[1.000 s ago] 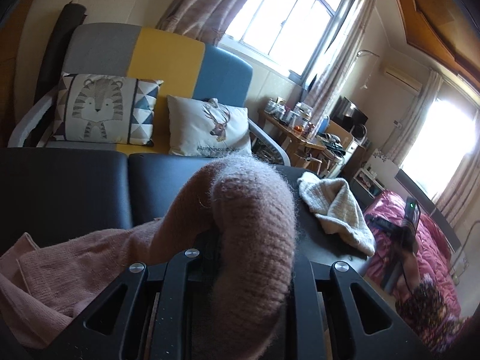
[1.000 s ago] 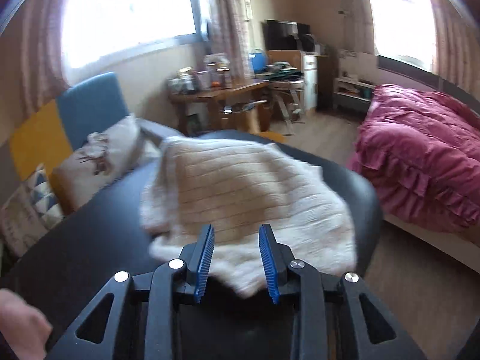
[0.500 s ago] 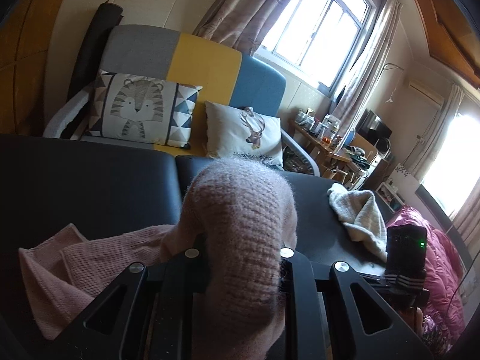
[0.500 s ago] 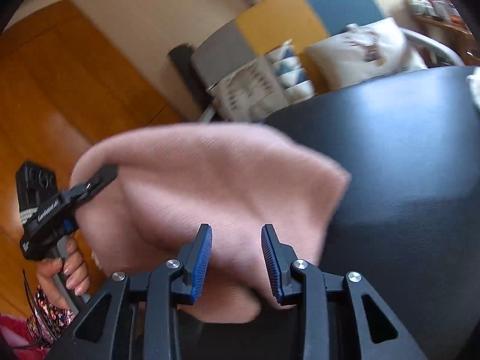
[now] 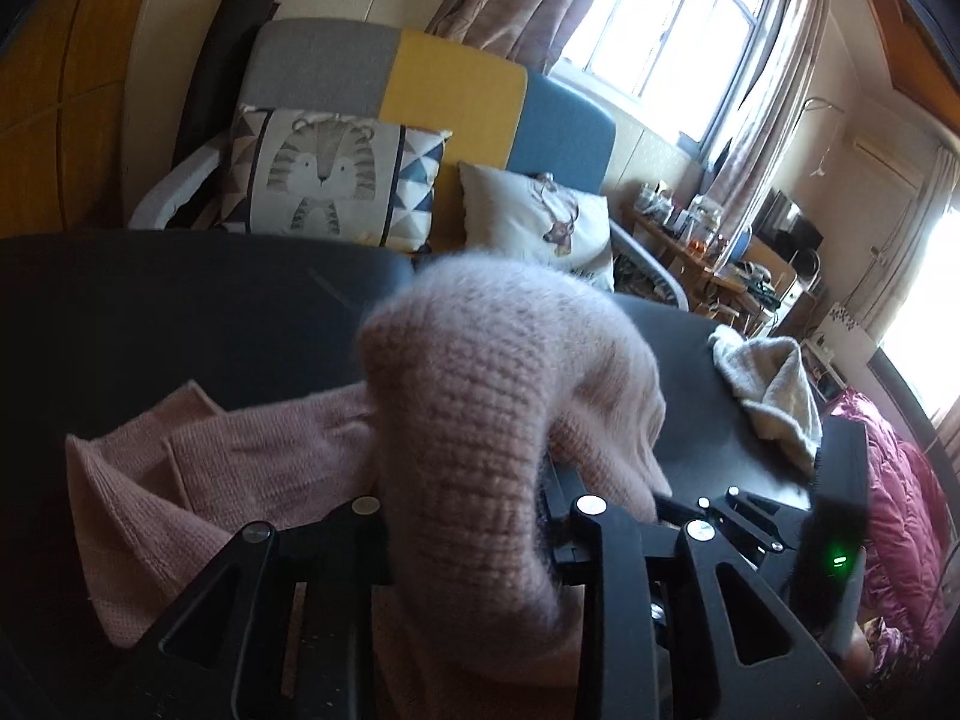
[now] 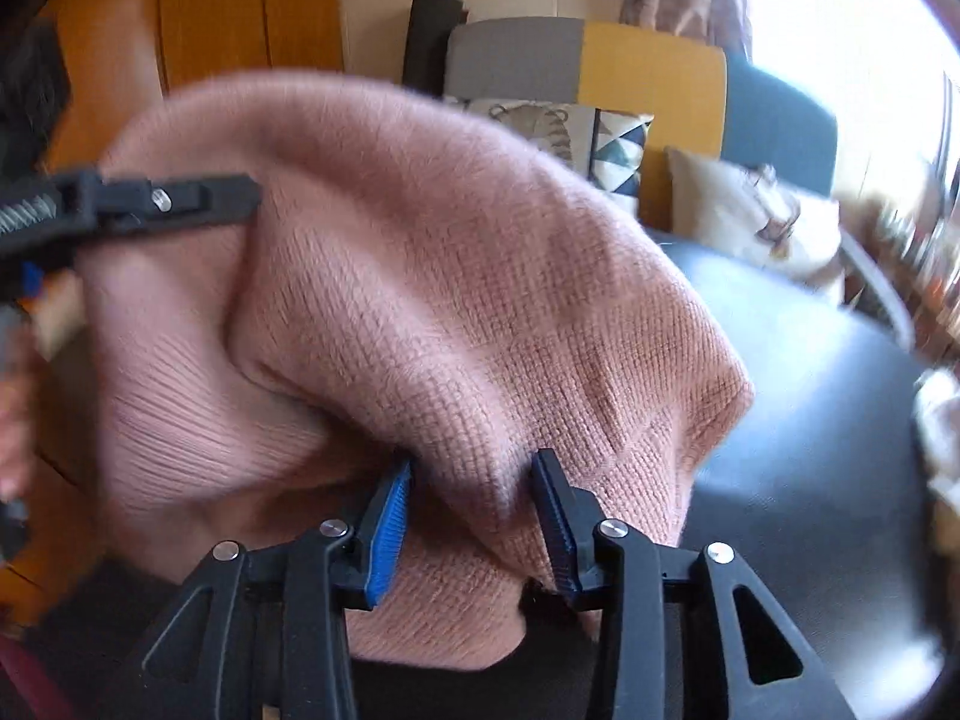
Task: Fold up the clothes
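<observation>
Your left claw (image 5: 468, 516) has a thick bunch of the pink knit sweater (image 5: 474, 420) between its fingers, jaws opening, pads hidden by the wool. Your right claw (image 6: 474, 516) straddles another fold of it, jaws opening, pads touching the knit. The sweater humps up between both claws and trails left across the black counter (image 5: 180, 300). Farther right lies a cream knit (image 5: 774, 390).

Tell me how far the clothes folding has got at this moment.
Early. Nothing looks finished: the cream knit lies crumpled and unfolded on the black surface. In hand is the pink sweater: a bunched fold sits between the fingers of both the left gripper and the right gripper, whose jaws are opening, while the rest trails on the surface. Left: folding the pink sweater flat, then the cream knit.
</observation>
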A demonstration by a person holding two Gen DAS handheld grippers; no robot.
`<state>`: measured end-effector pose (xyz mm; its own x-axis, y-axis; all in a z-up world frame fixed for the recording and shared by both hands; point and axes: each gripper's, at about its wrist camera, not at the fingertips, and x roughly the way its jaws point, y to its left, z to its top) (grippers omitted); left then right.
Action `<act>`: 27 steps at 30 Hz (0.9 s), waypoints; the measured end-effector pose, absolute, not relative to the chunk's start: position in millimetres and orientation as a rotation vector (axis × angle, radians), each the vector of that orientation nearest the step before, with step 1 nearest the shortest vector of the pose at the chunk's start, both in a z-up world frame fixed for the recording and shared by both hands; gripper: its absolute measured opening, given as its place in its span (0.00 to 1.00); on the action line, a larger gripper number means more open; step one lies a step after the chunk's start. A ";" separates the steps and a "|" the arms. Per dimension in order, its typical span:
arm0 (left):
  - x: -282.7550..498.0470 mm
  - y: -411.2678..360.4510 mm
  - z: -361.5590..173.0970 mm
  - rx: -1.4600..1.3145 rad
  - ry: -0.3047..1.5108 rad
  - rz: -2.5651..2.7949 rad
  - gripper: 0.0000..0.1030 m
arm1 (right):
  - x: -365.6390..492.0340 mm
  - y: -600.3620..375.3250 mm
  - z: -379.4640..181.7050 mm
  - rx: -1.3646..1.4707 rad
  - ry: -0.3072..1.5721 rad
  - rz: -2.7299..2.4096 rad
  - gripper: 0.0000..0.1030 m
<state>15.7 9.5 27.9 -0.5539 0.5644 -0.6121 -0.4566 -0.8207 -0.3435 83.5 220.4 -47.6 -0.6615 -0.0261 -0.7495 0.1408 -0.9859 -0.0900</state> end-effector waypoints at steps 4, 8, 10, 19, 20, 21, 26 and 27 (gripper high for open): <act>17.9 9.3 6.9 -1.075 -0.138 2.355 0.51 | 69.8 210.9 -69.9 1.342 0.261 -2.849 0.44; 22.1 11.7 -11.2 -1.135 -0.107 2.353 0.54 | 62.7 215.5 -79.0 1.339 0.212 -2.884 0.48; 25.0 13.5 -14.0 -1.124 -0.081 2.349 0.33 | 61.0 225.0 -81.3 1.292 0.124 -2.900 0.48; 42.8 32.7 33.8 -0.885 0.025 2.361 0.11 | 54.2 294.7 -45.0 1.099 -0.401 -2.929 0.09; 44.1 34.4 47.4 -0.836 0.025 2.366 0.11 | 55.8 297.3 -32.7 1.043 -0.400 -2.957 0.09; 44.5 35.7 62.8 -0.790 0.019 2.366 0.11 | 58.0 299.2 -20.1 0.984 -0.394 -2.985 0.09; 44.2 39.9 145.5 -0.573 -0.032 2.344 0.11 | 56.2 326.2 61.9 0.653 -0.447 -3.070 0.08; 46.9 40.0 162.5 -0.521 -0.033 2.343 0.11 | 58.7 331.9 81.0 0.581 -0.440 -3.085 0.08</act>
<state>46.9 40.0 162.5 -0.6556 0.6643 -0.3589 -0.6541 -0.7372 -0.1696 58.7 331.9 81.0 -0.9324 -0.0233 -0.3607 -0.0786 -0.9610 0.2652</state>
